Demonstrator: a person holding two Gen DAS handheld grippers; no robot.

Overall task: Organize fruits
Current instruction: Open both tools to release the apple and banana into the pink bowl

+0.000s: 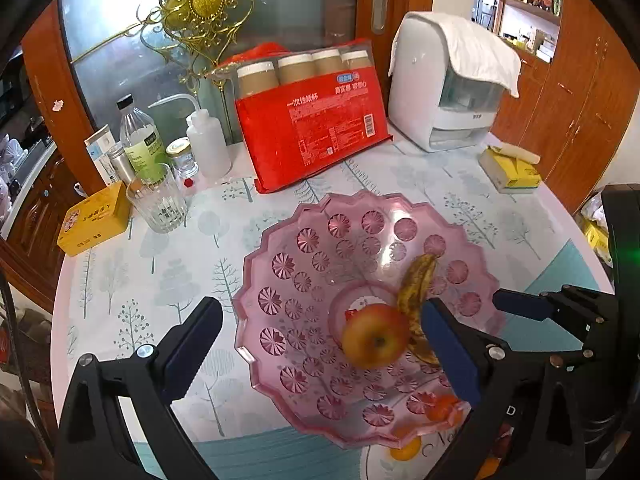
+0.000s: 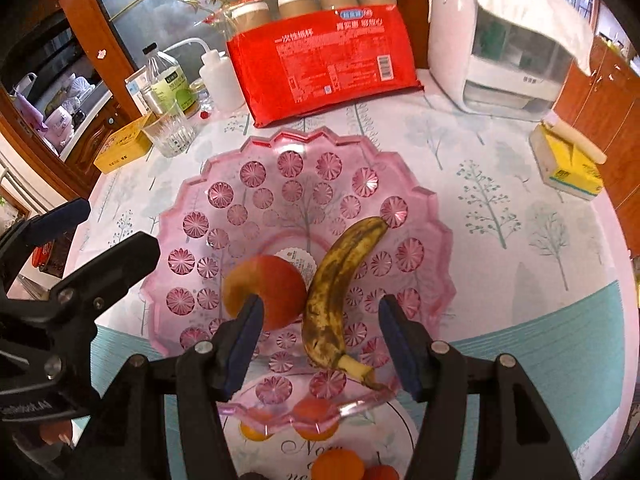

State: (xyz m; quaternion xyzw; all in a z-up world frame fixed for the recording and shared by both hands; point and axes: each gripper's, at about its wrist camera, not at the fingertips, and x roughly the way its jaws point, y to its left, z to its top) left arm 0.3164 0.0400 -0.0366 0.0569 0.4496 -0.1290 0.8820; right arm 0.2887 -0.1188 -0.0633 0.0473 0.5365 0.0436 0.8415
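A pink scalloped plastic fruit bowl (image 1: 280,264) (image 2: 188,200) stands on the table. In it lie a red-yellow apple (image 1: 375,336) (image 2: 276,286) and a spotted brown banana (image 1: 416,300) (image 2: 336,292), touching side by side. My left gripper (image 1: 324,340) is open above the bowl, the apple between its fingers. My right gripper (image 2: 320,336) is open over the bowl's near part, its fingers on either side of the banana. It also shows in the left wrist view (image 1: 520,304). Small orange fruits (image 2: 340,464) (image 1: 406,446) lie on the table in front of the bowl.
Behind the bowl stand a red pack of paper cups (image 1: 316,120), a white appliance (image 1: 448,84), a ribbed glass (image 1: 158,204), bottles (image 1: 140,140) and a yellow box (image 1: 94,220). A yellow tissue pack (image 1: 510,170) lies at the right.
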